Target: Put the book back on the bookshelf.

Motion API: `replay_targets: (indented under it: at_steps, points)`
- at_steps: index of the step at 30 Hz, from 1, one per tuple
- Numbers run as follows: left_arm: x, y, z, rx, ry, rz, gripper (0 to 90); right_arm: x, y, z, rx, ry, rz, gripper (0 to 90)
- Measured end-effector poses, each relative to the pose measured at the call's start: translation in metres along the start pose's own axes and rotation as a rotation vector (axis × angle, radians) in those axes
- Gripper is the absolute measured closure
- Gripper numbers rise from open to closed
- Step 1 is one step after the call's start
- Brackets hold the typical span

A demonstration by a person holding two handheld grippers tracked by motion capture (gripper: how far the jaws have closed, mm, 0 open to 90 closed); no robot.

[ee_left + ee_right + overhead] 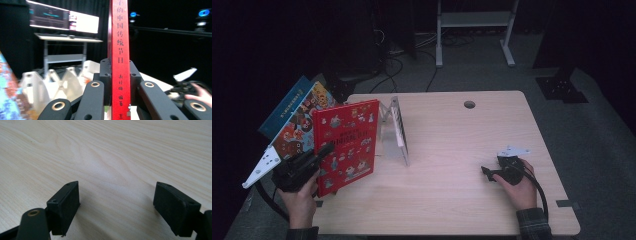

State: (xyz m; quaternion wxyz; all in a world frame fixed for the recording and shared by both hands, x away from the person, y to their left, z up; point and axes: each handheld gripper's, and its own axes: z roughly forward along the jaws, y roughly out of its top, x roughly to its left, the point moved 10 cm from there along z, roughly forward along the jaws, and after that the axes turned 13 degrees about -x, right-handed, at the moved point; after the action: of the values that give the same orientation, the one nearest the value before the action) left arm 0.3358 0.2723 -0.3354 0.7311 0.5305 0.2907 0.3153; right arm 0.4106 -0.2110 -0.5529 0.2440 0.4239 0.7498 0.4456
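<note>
- The left gripper (319, 152) was clamped on the red book (346, 142), holding it by its lower left edge near the table's left side.
- In the left gripper view the red book's spine (120, 60) stood upright between the two black jaws, pinched from both sides, with dark printed characters running down it.
- The red book stood nearly upright with its cover facing the person, tilted a little; whether its bottom edge touched the table (462, 165) I could not tell.
- Just behind it, to the left, two more books leaned: one with a busy orange and brown cover (299, 127), and a blue book (282, 110) behind that, both overhanging the table's left edge.
- A white book rack (394, 127) stood on the table just right of the red book, and its zigzag dividers (62, 82) showed in the left gripper view.
- The right gripper (489, 172) lay low on the table well to the right, apart from the books, with the person's hand (519, 187) around it.
- Its jaws stood wide apart over bare wood (115, 170), with nothing between them.
- The other hand (200, 93) showed far off in the left gripper view.
- A small round hole (469, 104) sat near the table's far edge.
</note>
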Motion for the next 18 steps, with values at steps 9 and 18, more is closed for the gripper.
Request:
replay_targets:
  at_steps: [9,18]
  points:
    - [0.014,0.002,0.007,-0.015,0.103,0.044,80.2,0.000,0.000,0.000,0.000,-0.002,0.001,19.9]
    - [0.023,0.000,0.023,-0.011,0.183,0.102,80.2,0.000,0.000,0.000,0.000,-0.002,0.001,19.9]
